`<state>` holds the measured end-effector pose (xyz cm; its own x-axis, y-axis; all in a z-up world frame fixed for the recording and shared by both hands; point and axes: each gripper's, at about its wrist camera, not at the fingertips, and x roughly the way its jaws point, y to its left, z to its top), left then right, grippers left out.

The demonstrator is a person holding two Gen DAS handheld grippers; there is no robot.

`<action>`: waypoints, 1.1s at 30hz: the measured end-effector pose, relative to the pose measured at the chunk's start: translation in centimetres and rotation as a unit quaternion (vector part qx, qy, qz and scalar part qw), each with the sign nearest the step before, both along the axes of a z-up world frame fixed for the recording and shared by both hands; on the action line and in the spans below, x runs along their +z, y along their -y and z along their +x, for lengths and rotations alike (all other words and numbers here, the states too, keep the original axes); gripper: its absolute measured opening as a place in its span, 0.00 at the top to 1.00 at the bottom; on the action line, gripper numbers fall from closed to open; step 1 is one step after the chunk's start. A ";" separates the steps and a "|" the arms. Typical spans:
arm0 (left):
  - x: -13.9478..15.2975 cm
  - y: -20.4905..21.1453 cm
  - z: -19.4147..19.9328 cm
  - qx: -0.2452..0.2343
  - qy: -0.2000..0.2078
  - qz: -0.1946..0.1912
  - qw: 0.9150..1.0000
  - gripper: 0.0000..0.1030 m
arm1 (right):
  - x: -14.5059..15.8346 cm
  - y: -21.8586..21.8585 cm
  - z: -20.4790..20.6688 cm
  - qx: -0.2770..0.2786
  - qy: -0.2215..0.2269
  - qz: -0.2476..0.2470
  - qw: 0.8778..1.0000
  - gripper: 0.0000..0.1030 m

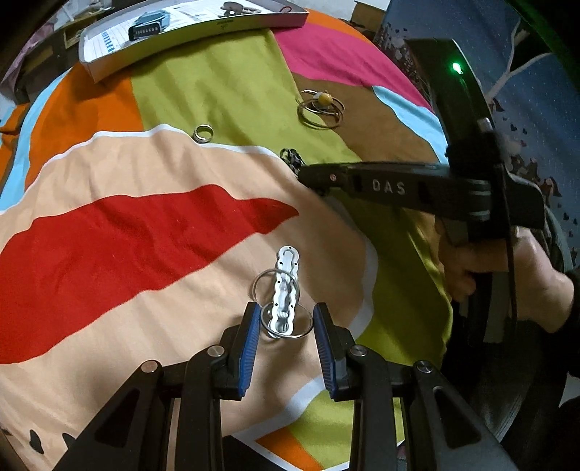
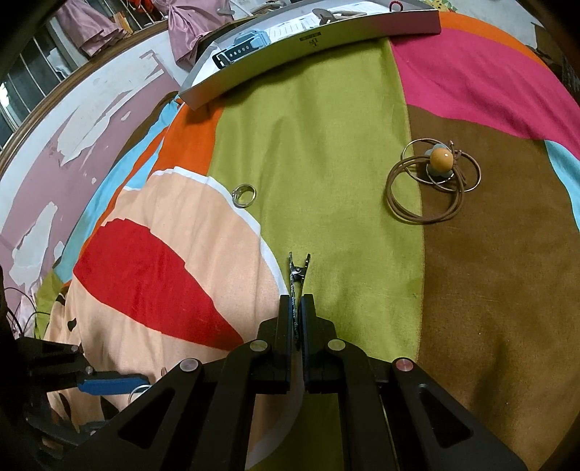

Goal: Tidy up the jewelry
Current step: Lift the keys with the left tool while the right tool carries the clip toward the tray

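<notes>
Both wrist cameras look forward and down along their fingers, close above the patchwork bedspread [image 1: 224,90]. They share the white tray [image 2: 326,40] at 12 o'clock, plus the ring [image 1: 203,134] and bead necklace [image 2: 440,159].

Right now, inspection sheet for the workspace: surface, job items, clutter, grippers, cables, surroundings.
Surface: patchwork bedsheet, wrinkled, multicolour.
Job's things: white hair clip with thin hoops, between the left fingers; braided alligator clip; silver ring; cord necklace with amber bead; shallow box holding a watch.
Clutter: nothing seen.
Grippers: left gripper open around hair clip; right gripper shut on alligator clip.
Cables: nothing seen.
Surroundings: peeling pink wall, hanging clothes.
</notes>
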<state>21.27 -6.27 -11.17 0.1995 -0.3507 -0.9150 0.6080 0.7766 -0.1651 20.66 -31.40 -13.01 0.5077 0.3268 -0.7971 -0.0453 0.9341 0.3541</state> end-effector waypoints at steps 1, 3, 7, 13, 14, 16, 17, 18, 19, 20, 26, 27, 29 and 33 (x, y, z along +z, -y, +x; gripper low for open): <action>0.0 0.0 -0.1 0.003 0.002 0.003 1.000 0.73 | 0.0 0.0 0.0 0.000 0.000 -0.001 1.000 0.95; 0.0 -0.1 0.0 0.013 0.003 0.004 1.000 0.73 | 0.0 -0.1 0.0 0.001 0.001 -0.001 1.000 0.95; 1.1 -0.7 0.6 0.033 0.013 -0.025 0.999 0.73 | 0.3 -0.2 -0.2 0.003 0.012 0.008 1.000 0.95; 2.6 -2.7 2.2 0.079 0.002 -0.094 0.992 0.73 | 1.4 -0.6 -0.5 0.012 0.041 0.022 0.999 0.95; 2.7 -3.1 2.4 0.087 -0.003 -0.109 0.990 0.73 | 1.6 -0.6 -0.6 0.012 0.044 0.023 0.999 0.95; 2.8 -3.6 2.8 0.101 -0.013 -0.135 0.986 0.73 | 1.8 -0.6 -0.6 0.012 0.050 0.027 0.998 0.95; 2.9 -3.8 2.9 0.107 -0.013 -0.141 0.984 0.73 | 1.9 -0.6 -0.6 0.011 0.052 0.026 0.998 0.95; 3.0 -4.0 3.0 0.110 -0.011 -0.143 0.983 0.73 | 1.9 -0.6 -0.6 0.010 0.054 0.026 0.998 0.95; 3.1 -4.0 3.1 0.112 -0.009 -0.145 0.983 0.73 | 1.9 -0.5 -0.6 0.010 0.055 0.027 0.998 0.95; 3.1 -3.9 3.2 0.115 -0.008 -0.148 0.982 0.73 | 2.0 -0.4 -0.6 0.008 0.056 0.029 0.998 0.95; 4.0 -4.7 3.2 0.126 0.016 -0.170 0.977 0.73 | 2.8 -0.4 -0.9 0.011 0.078 0.031 0.996 0.95; 4.2 -4.9 3.1 0.128 0.021 -0.173 0.976 0.73 | 3.1 -0.5 -1.0 0.014 0.086 0.031 0.996 0.95; 4.6 -5.1 3.2 0.135 0.037 -0.175 0.975 0.73 | 3.5 -0.7 -1.1 0.017 0.097 0.030 0.995 0.95; 5.2 -5.2 3.2 0.146 0.069 -0.172 0.972 0.73 | 4.7 -0.8 -1.6 0.024 0.123 0.032 0.992 0.95</action>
